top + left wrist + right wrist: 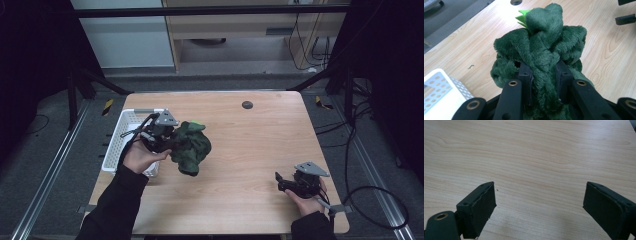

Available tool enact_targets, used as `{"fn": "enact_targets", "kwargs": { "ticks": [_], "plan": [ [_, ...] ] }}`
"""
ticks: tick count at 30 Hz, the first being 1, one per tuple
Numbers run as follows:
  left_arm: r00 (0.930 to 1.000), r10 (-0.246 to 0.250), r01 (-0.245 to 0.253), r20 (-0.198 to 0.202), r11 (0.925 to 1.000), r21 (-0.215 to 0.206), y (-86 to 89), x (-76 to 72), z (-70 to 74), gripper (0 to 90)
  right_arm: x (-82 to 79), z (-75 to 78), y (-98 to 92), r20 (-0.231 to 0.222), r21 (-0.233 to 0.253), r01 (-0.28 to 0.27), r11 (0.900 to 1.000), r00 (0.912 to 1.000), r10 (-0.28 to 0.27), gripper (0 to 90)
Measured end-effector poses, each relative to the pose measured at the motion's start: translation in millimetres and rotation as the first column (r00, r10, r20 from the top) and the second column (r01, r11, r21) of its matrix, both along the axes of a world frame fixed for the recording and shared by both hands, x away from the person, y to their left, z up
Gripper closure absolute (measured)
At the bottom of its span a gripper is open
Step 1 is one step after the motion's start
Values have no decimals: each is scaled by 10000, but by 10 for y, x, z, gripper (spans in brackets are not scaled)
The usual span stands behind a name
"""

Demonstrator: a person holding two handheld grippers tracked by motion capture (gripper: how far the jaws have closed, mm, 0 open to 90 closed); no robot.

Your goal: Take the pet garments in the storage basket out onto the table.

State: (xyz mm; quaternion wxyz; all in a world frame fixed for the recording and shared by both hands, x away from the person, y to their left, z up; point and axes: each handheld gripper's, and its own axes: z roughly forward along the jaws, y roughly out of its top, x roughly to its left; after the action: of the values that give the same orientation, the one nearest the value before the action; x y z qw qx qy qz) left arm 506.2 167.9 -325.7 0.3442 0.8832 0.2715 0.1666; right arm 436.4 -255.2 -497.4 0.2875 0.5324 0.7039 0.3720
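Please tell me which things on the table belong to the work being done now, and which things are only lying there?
Part of the work:
- green plush toy, clamped in the left gripper
- white basket, right beside that gripper

Only lying there or idle:
- dark round hole cover at the far edge of the table
- right gripper, open, holding nothing

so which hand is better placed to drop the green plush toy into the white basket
Left. The left claw is already shut on the green plush toy, right beside the white basket. The right claw is open with nothing in it, over bare table at the far side.
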Motion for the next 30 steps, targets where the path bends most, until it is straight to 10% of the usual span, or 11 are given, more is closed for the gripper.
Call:
{"fn": "enact_targets", "kwargs": {
  "ticks": [30],
  "plan": [
    [9896,-1309,1351,-599,9883,711,-453,157,-168,714,-4,6,-14,18,114,3,9999,10000,-3,108]
  ]
}}
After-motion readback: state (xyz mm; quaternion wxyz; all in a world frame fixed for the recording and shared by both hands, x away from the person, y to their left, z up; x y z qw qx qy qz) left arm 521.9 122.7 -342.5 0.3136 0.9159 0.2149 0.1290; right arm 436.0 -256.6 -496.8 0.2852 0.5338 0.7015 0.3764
